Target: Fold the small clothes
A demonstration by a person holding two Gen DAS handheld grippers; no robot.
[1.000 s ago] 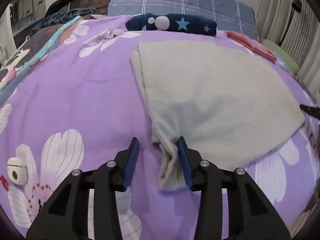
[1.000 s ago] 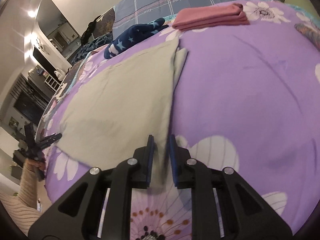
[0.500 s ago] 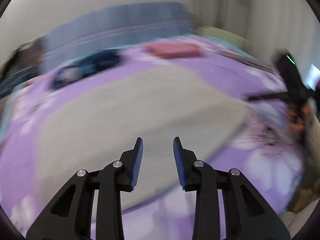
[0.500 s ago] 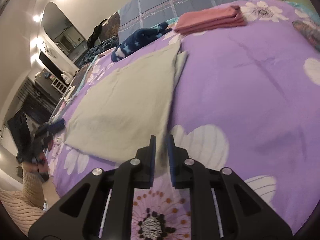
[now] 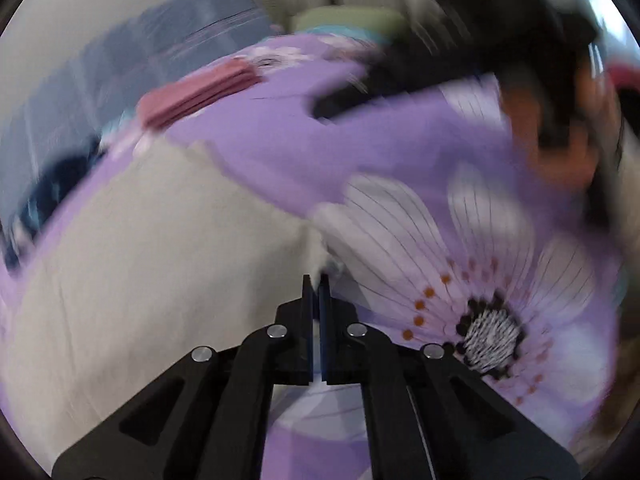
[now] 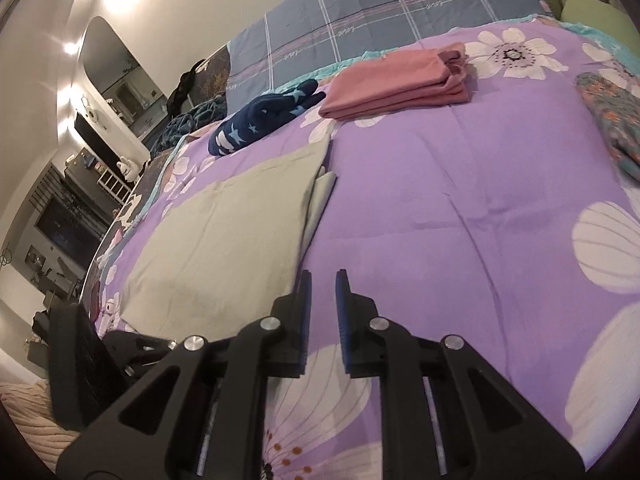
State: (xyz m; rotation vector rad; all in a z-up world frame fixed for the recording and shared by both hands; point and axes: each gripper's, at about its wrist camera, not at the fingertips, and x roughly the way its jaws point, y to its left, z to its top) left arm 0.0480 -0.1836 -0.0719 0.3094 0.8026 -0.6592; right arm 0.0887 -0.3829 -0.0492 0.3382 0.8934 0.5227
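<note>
Purple floral bedding (image 6: 500, 184) covers the bed that carries every item. In the left wrist view, which is motion-blurred, the left claw (image 5: 316, 280) has its jaws pressed together at the near right corner of the grey-green cloth (image 5: 152, 272); a thin strip of fabric appears pinched between the tips, though blur limits certainty. The cloth spreads flat to the left of and beyond this claw. A large printed flower (image 5: 492, 332) lies just to its right. In the right wrist view, the right claw (image 6: 323, 276) has its jaws slightly spread with nothing between them; the cloth edge lies just left of the left jaw. The left claw body shows dark at the lower left. Farther ahead lies a navy star-patterned garment (image 6: 264, 124). To its right rests a folded pink stack (image 6: 400, 84). Beyond both is a blue plaid pillow (image 6: 380, 12).
</note>
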